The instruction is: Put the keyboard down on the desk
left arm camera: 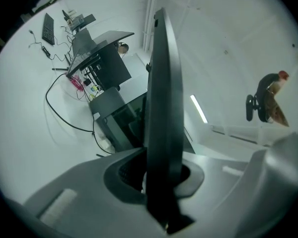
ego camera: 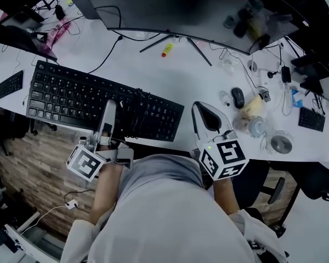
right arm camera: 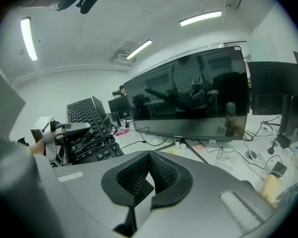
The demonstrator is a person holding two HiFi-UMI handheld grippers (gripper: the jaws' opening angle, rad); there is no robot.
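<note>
A black full-size keyboard [ego camera: 71, 97] lies across the front of the white desk [ego camera: 153, 64], with a coil of black cable on its right half. My left gripper [ego camera: 111, 107] is shut on its near edge. In the left gripper view the keyboard [left arm camera: 164, 93] stands edge-on between the jaws of my left gripper [left arm camera: 161, 175]. My right gripper [ego camera: 205, 114] is shut on nothing and sits to the right of the keyboard, over the desk edge. In the right gripper view, my right gripper [right arm camera: 148, 175] shows its pads touching. To the left are the keyboard [right arm camera: 87, 128], looking tilted, and the left gripper [right arm camera: 69, 129].
A wide curved monitor [ego camera: 181, 10] on a spread-leg stand fills the back. A yellow marker [ego camera: 167, 49], a black mouse [ego camera: 238, 97], a small fan [ego camera: 281, 143] and cables lie on the desk. Smaller keyboards sit at far left [ego camera: 10, 84] and far right [ego camera: 311, 118].
</note>
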